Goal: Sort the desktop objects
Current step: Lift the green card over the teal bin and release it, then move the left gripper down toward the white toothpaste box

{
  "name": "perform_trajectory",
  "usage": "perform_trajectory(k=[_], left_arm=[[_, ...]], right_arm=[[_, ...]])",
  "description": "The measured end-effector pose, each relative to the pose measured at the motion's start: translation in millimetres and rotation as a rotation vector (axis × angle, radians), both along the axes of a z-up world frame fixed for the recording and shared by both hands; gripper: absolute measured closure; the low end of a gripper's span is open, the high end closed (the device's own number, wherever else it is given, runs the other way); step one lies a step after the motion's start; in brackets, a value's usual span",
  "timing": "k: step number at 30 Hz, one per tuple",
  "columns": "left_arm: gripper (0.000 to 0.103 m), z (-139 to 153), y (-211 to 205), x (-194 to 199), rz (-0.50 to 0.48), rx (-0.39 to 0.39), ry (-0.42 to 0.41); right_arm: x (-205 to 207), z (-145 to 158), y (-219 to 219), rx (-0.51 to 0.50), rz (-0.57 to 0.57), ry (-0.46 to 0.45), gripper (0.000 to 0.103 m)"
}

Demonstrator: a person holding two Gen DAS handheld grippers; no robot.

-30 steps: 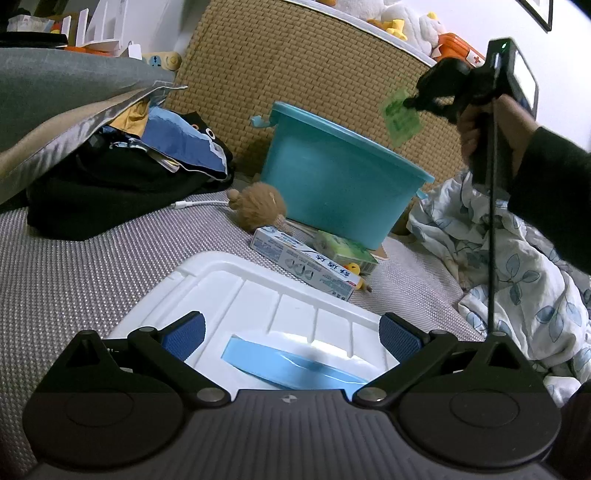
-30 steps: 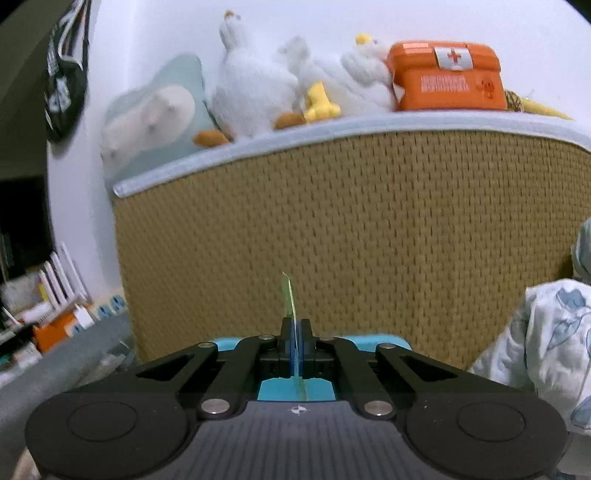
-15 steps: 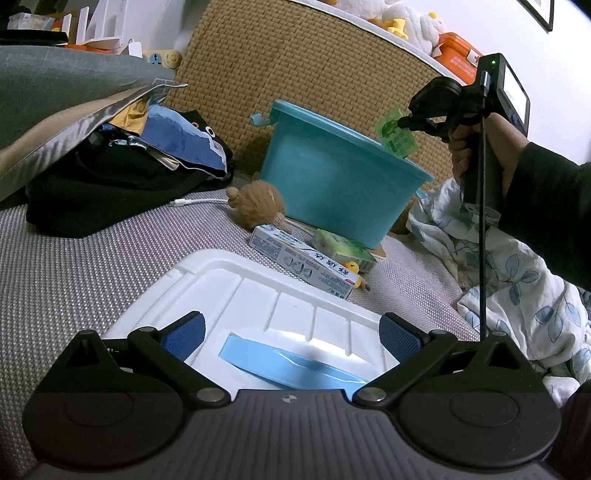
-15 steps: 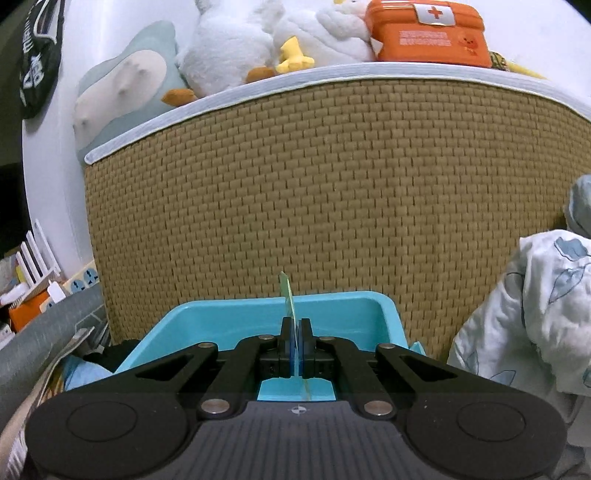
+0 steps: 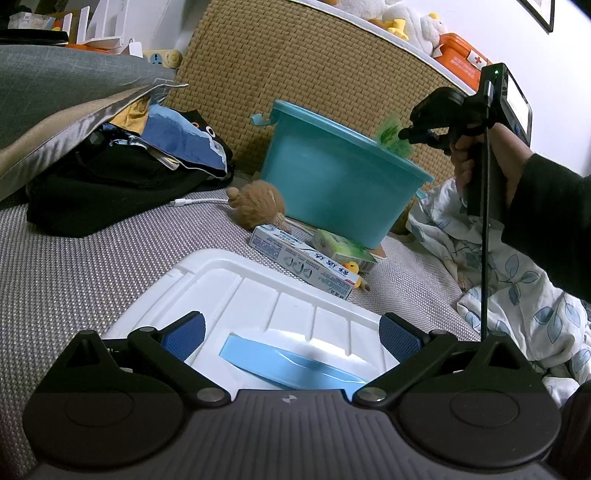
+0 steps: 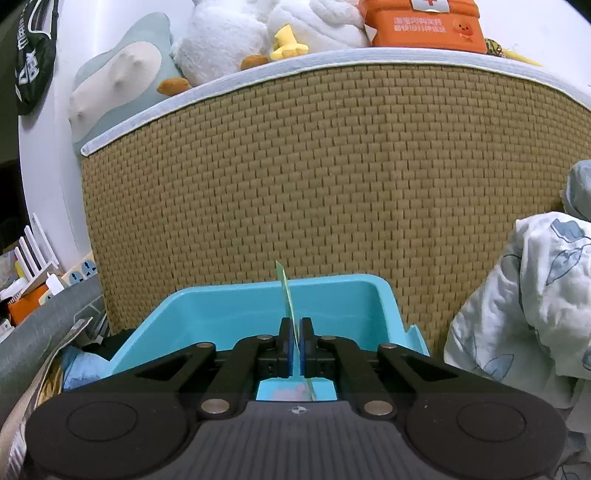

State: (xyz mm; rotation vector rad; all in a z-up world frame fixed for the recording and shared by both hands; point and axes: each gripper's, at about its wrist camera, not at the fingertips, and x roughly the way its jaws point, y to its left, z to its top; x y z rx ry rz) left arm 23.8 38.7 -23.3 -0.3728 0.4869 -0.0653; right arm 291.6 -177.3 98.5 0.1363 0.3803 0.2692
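Observation:
A person's hand holds my right gripper [image 5: 404, 133] over the far rim of the teal tub [image 5: 332, 184]. A thin green packet [image 6: 284, 284] stands tilted between its pads, above the tub's inside [image 6: 221, 314]. The jaws are opening, and a narrow gap shows beside the packet. In the left wrist view the green packet [image 5: 391, 134] is blurred at the gripper's tip. My left gripper [image 5: 291, 325] stays open and empty, low over a white box lid [image 5: 258, 288] with a blue handle. A toothpaste box [image 5: 303, 266], a green tissue pack [image 5: 340, 249] and a brown plush ball [image 5: 258, 206] lie in front of the tub.
A woven headboard [image 6: 332, 184] rises behind the tub, with plush toys and an orange first-aid box [image 6: 424, 22] on top. Floral bedding [image 5: 517, 288] is heaped at the right. Dark clothes and a grey pillow [image 5: 74, 92] fill the left. A white cable [image 5: 199, 201] lies on the grey mat.
The right gripper came down toward the tub with the packet. Its pads have parted slightly and the packet now leans over. The left gripper has not moved.

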Motion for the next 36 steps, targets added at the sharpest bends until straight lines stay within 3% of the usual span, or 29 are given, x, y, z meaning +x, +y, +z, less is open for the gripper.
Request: perform_trajectory(k=[12, 23, 31, 36], left_arm=[[0.0, 0, 0, 0, 0.001, 0.004, -0.002], [0.0, 0, -2, -2, 0.007, 0.036, -0.005], [0.0, 0, -4, -5, 0.01, 0.073, -0.014], [0.0, -1, -7, -6, 0.001, 0.11, -0.009]], right_arm=[[-15, -8, -3, -0.037, 0.017, -0.013, 0.097], [-77, -7, -22, -0.087, 0.124, -0.085, 0.097], [-124, -40, -35, -0.103, 0.164, -0.076, 0.097], [-136, -72, -34, -0.104, 0.18, -0.023, 0.097]])
